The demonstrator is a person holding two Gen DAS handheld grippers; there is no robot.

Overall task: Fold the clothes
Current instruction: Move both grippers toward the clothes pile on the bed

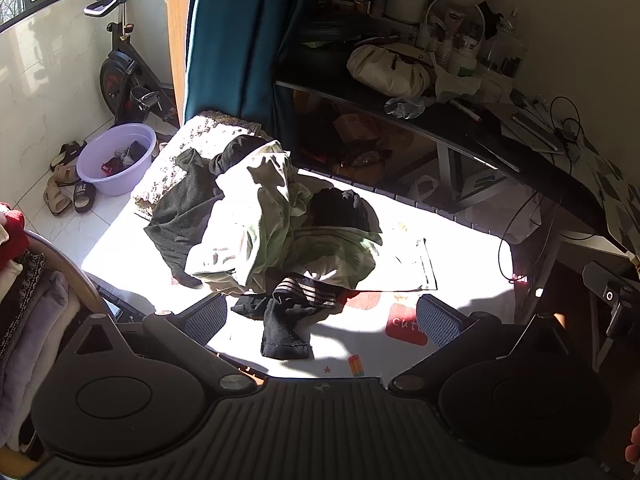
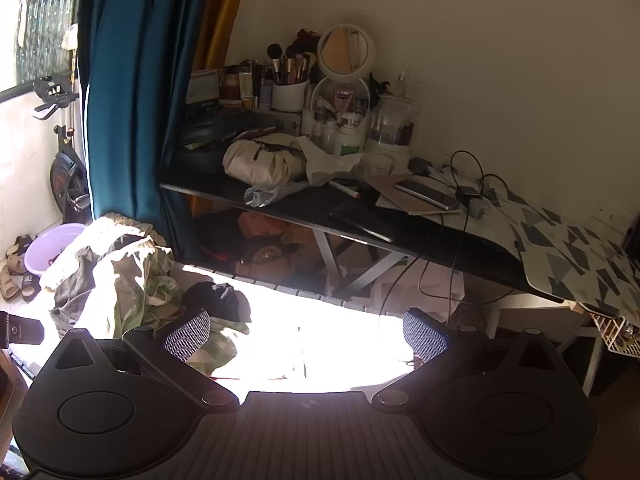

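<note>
While nothing is folded yet, heaped at the far left corner of the sunlit surface [image 1: 460, 240]: a pile of clothes [image 1: 256, 216], pale green jacket over dark grey garment, probably just dumped there for sorting. Nearer, toward the front edge, apart from the heap: black striped socks [image 1: 288, 312], seemingly the easiest first pick. Left gripper [image 1: 320, 320] hovering above these socks, fingers [image 1: 206, 316] spread wide, touching nothing. Right gripper [image 2: 306, 334] likewise spread wide and empty, beside the pile.
</note>
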